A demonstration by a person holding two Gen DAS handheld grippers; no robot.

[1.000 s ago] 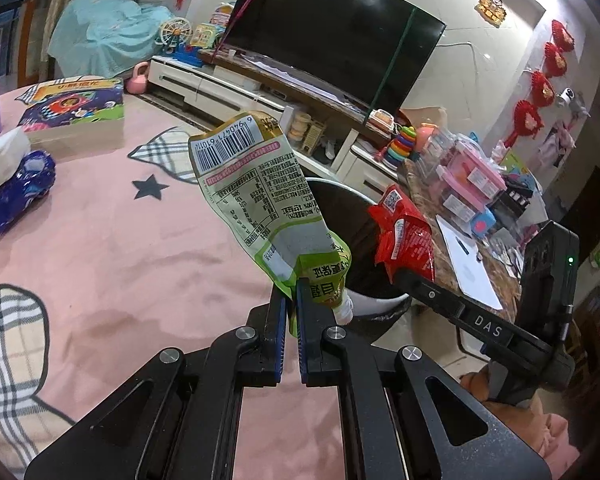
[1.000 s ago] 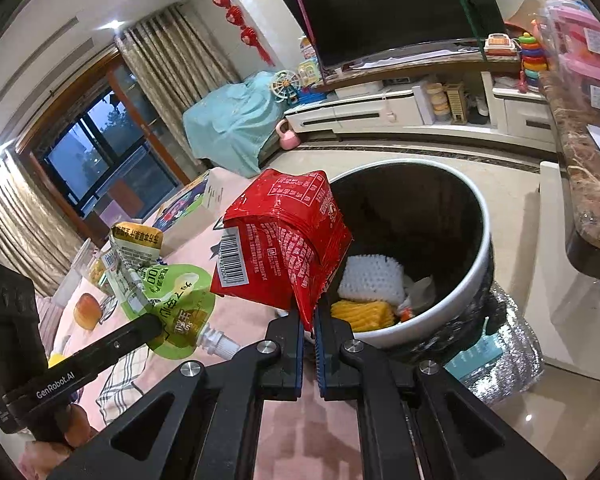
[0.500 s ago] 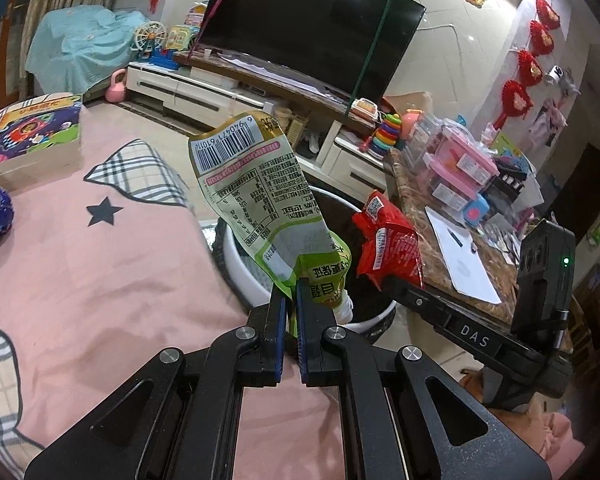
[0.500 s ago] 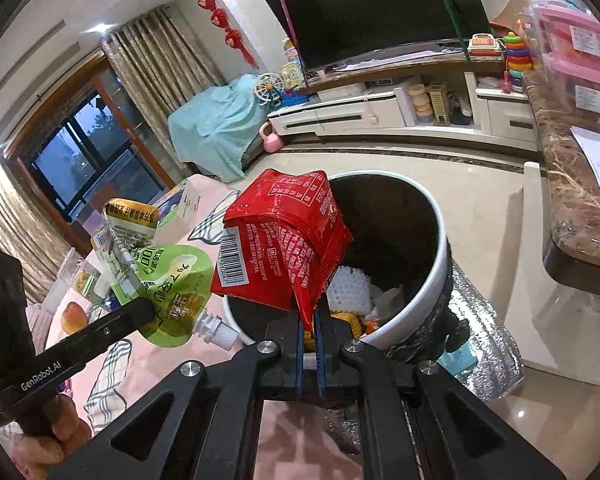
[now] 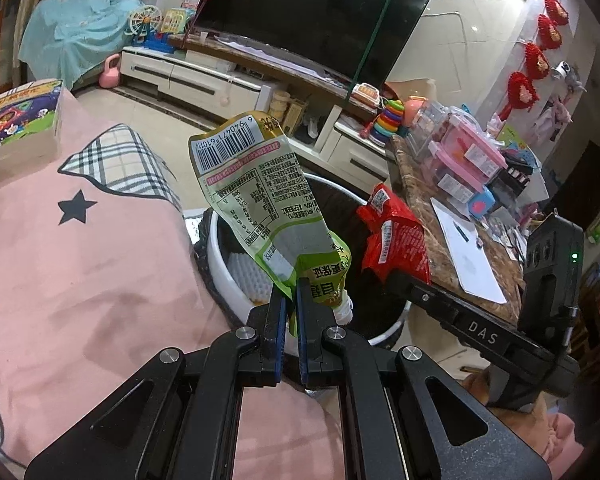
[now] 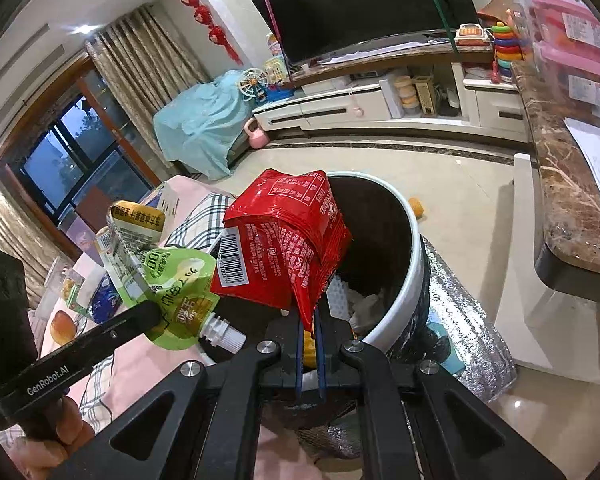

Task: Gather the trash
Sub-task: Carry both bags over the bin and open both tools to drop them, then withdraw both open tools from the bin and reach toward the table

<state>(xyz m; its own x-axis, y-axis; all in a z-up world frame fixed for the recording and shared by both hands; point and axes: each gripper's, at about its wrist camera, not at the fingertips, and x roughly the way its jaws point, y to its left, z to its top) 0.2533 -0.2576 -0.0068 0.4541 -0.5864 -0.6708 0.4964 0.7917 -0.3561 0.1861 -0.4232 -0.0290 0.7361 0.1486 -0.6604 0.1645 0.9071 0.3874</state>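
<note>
Green pouch [image 5: 268, 216] — red wrapper [image 6: 288, 240] — white-rimmed bin [image 6: 414, 280].

The round white-rimmed trash bin [image 6: 410, 264] has its contents mostly hidden behind the crumpled red foil snack wrapper [image 6: 284, 240] at nine o'clock; the colourful picture-book box [image 5: 18, 120] is cut off.

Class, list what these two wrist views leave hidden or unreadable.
- Bin contents: right wrist view, mostly hidden by the red wrapper and the right gripper.
- Green pouch print: left wrist view, too small.
- Blue object: left wrist view, cut off at left edge.
</note>
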